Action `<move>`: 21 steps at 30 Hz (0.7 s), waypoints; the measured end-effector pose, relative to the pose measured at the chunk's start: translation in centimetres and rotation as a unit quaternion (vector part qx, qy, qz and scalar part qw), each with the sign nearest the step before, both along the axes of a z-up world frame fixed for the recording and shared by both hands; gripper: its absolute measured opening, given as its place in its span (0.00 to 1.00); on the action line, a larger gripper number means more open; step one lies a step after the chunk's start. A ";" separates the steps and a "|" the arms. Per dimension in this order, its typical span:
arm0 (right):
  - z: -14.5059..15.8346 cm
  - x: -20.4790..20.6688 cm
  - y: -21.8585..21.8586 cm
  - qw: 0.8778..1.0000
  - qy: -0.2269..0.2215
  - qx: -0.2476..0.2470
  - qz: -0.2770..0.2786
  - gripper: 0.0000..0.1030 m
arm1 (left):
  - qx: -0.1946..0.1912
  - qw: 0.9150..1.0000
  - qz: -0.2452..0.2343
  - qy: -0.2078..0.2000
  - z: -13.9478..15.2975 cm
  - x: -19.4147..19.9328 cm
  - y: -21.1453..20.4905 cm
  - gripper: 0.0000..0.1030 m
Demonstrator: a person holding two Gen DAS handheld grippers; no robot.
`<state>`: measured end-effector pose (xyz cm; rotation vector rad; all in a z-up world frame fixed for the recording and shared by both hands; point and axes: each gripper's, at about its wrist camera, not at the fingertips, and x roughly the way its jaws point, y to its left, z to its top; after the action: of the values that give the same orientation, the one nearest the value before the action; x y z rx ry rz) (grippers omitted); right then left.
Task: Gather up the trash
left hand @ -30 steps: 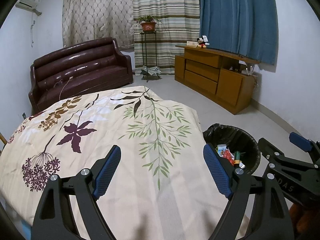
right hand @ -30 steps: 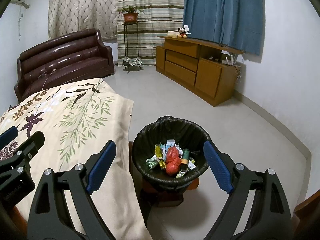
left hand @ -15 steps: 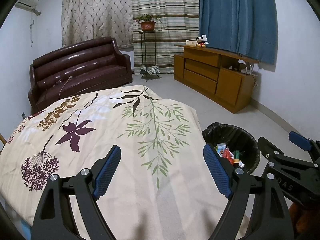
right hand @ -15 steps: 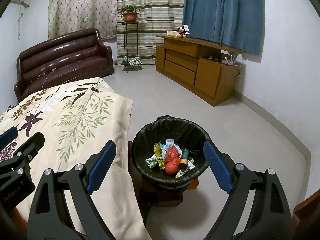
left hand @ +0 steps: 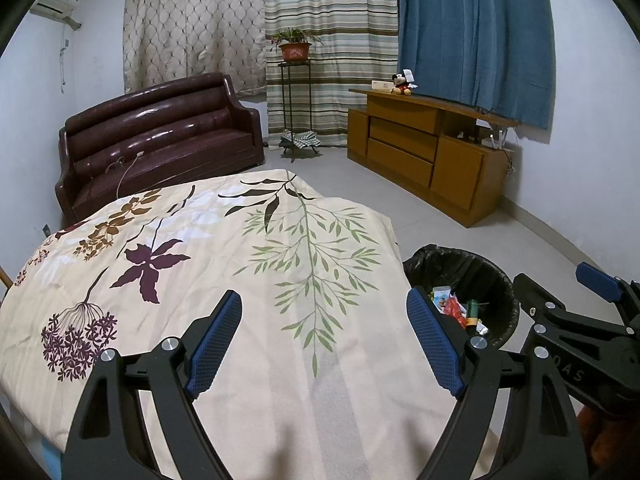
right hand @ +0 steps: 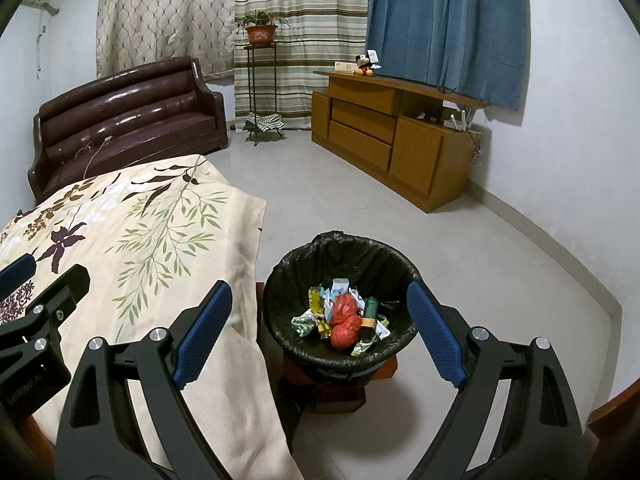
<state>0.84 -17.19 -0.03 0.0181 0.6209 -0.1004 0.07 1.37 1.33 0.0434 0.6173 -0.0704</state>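
A round bin with a black liner stands on the floor by the bed's corner; it also shows in the left wrist view. Inside lie a red crumpled bag, a green bottle and several wrappers. My right gripper is open and empty, held above the bin's near side. My left gripper is open and empty, over the floral bedspread. No loose trash shows on the bedspread.
A dark brown leather sofa stands beyond the bed. A wooden cabinet with a plush toy lines the right wall. A plant stand is by the curtains. Tiled floor lies around the bin.
Both views have drifted slightly; the bed and bin sit a little lower in frame. Both grippers stay open and empty.
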 end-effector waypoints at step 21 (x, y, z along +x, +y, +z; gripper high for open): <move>-0.1 -0.2 0.1 1.000 0.001 0.000 0.000 0.84 | -0.002 1.000 -0.001 0.001 0.0 0.1 0.2 0.79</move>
<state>0.64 -17.14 -0.08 0.0174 0.6220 -0.1002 0.13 1.53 1.32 0.0407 0.6182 -0.0744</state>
